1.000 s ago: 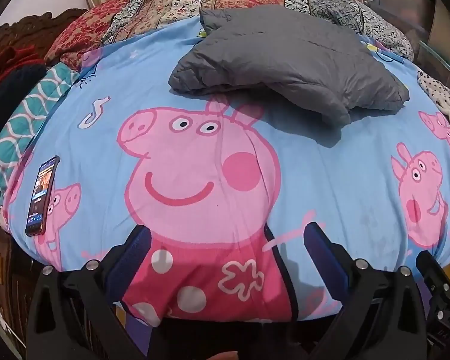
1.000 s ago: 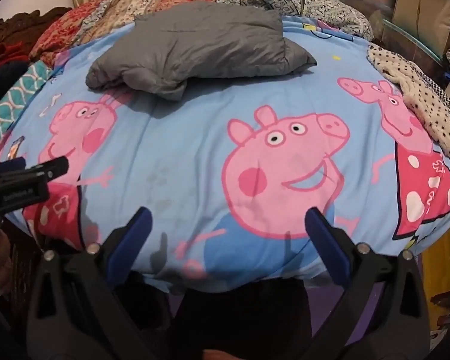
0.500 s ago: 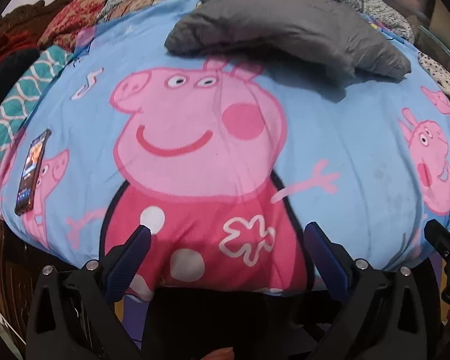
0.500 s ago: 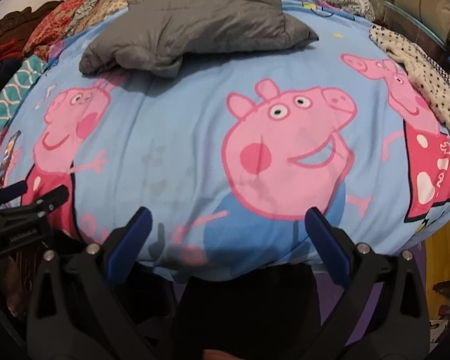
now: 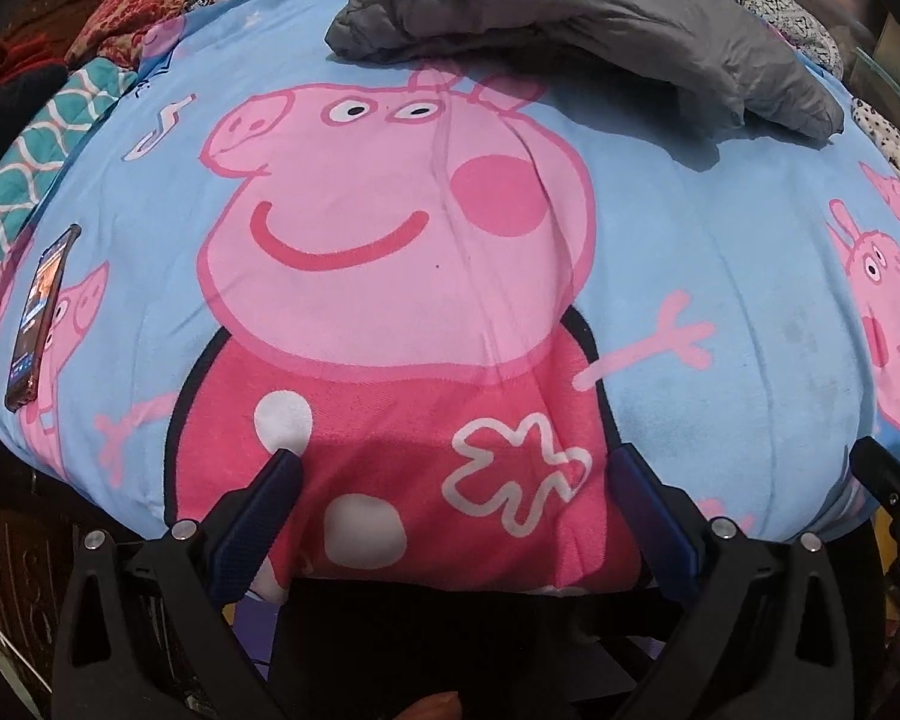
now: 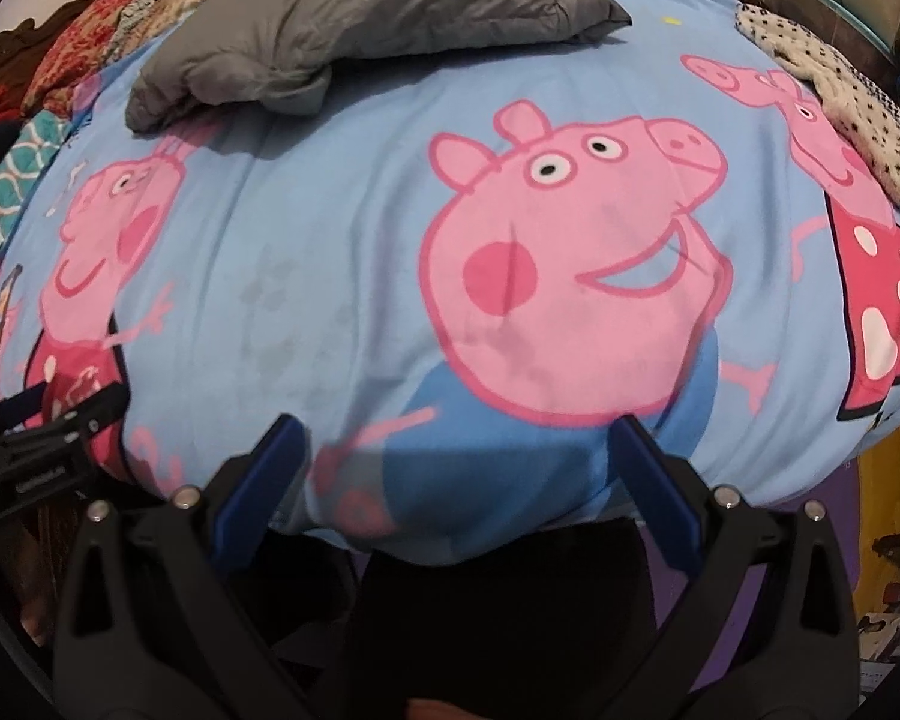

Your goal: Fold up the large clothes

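A grey padded garment (image 5: 582,30) lies bunched at the far side of the bed, on a blue sheet with pink pig prints (image 5: 390,228). It also shows in the right wrist view (image 6: 354,30). My left gripper (image 5: 456,468) is open and empty, low over the sheet's near edge, far from the garment. My right gripper (image 6: 456,438) is open and empty over the near edge too, to the right of the left one. The left gripper's body (image 6: 36,450) shows at the left of the right wrist view.
A phone (image 5: 39,318) lies on the sheet's left edge. Patterned quilts (image 5: 150,18) are piled at the back left. A white black-dotted cloth (image 6: 840,90) lies on the bed's right side. The bed's front edge drops off just below the fingers.
Both grippers have moved forward and lower toward the bed; the sheet and the grey garment look larger and higher in both views. Both stay open.
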### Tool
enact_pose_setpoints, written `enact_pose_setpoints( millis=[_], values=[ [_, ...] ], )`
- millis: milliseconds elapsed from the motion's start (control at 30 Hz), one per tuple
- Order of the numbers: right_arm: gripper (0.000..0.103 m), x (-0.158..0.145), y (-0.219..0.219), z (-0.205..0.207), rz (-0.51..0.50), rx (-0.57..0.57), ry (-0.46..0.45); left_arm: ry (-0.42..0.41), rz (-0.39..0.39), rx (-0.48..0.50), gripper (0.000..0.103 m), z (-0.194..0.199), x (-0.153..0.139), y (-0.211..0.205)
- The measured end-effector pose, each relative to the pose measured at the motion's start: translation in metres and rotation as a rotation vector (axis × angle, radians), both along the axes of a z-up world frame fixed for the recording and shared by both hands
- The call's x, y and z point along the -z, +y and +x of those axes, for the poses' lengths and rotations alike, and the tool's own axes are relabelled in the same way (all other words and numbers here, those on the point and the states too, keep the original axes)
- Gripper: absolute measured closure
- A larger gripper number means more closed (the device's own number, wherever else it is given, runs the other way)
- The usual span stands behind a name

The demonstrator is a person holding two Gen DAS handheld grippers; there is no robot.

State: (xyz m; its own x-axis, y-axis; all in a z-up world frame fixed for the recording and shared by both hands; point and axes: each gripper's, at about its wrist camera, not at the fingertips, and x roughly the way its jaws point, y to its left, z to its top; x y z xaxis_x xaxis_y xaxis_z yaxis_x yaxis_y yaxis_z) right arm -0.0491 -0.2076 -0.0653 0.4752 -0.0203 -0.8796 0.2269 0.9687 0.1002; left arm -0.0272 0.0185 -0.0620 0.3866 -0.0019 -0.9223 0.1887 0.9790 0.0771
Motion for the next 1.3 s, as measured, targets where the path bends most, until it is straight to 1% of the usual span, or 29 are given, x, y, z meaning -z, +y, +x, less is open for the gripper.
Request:
enact_pose_setpoints(
  millis=[433,1300],
  values=[
    [0.005,0.0068,0.0006,0.0045,-0.012,0.002,-0.011,0.006,-0.020,0.005,0.076,-0.0024,0.0008,0.0019],
    [0.005,0.0080,0.0003,0.0025,-0.017,0.001,-0.026,0.004,-0.027,0.010,0.076,-0.0033,-0.0016,0.0046]
  ],
)
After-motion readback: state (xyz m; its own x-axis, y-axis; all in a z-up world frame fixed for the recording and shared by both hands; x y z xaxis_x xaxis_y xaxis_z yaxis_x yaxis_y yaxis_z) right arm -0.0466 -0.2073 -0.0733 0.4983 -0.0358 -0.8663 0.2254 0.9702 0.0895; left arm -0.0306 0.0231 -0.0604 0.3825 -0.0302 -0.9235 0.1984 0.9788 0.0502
